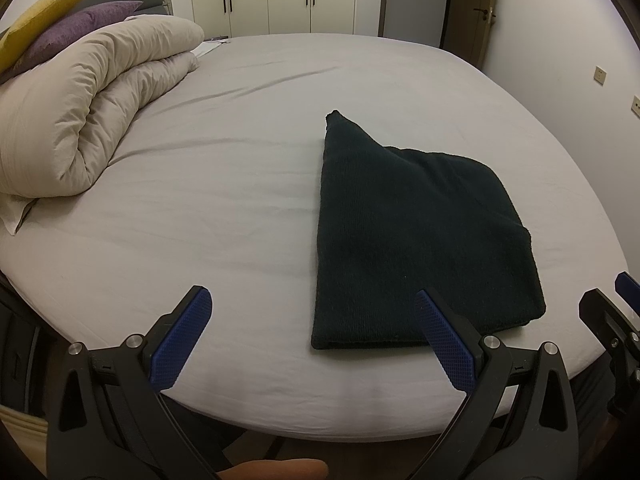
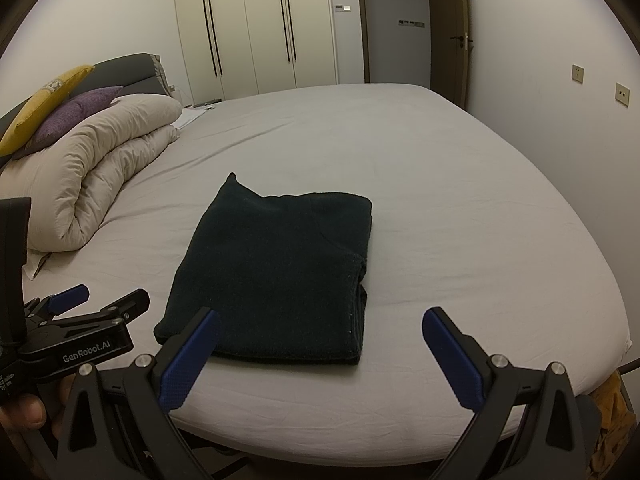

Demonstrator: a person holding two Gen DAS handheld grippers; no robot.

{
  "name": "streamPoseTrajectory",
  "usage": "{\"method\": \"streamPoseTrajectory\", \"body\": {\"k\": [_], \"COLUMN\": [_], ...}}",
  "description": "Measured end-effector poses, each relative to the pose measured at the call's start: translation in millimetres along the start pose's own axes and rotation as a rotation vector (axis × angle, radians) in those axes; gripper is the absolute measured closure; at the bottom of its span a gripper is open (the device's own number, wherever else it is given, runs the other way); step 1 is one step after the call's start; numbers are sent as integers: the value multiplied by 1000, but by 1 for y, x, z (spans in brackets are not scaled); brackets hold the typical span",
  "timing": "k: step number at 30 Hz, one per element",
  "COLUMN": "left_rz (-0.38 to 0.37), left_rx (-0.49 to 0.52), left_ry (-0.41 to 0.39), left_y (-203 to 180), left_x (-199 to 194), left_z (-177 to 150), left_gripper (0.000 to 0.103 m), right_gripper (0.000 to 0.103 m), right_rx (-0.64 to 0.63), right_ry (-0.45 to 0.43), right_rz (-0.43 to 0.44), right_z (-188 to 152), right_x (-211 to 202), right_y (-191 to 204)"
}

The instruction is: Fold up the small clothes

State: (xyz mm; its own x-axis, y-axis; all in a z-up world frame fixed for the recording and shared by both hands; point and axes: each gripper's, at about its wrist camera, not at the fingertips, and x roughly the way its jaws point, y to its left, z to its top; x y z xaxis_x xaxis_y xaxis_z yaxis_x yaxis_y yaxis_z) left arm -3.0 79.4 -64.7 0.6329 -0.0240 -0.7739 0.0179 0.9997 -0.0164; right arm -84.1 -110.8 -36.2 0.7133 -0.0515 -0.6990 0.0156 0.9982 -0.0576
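A dark, nearly black knitted garment (image 1: 420, 232) lies folded flat on the grey bed sheet (image 1: 200, 200), near the front edge. It also shows in the right wrist view (image 2: 276, 272), with one corner sticking out at its far left. My left gripper (image 1: 312, 316) is open and empty, above the bed's front edge, its right finger just in front of the garment's near edge. My right gripper (image 2: 320, 336) is open and empty, held just in front of the garment. The left gripper (image 2: 100, 300) shows at the left of the right wrist view.
A rolled beige duvet (image 1: 92, 108) lies at the left of the bed with purple (image 1: 80, 28) and yellow pillows (image 1: 48, 4) behind it. White wardrobes (image 2: 256, 28) and a door (image 2: 452, 32) stand beyond the bed. A yellow cloth (image 2: 612, 412) lies below the bed's right corner.
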Motion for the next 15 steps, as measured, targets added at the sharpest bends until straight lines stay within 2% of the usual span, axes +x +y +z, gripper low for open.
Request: {"method": "streamPoseTrajectory", "body": {"k": [15], "left_rz": [-4], "left_rx": [-1], "left_ry": [7], "left_y": [1], "left_x": [1], "left_z": [-1], "left_gripper": [0], "right_gripper": [0], "right_rx": [2], "right_ry": [2], "right_rz": [1], "right_z": [0], "right_x": [0], "right_y": [0]}}
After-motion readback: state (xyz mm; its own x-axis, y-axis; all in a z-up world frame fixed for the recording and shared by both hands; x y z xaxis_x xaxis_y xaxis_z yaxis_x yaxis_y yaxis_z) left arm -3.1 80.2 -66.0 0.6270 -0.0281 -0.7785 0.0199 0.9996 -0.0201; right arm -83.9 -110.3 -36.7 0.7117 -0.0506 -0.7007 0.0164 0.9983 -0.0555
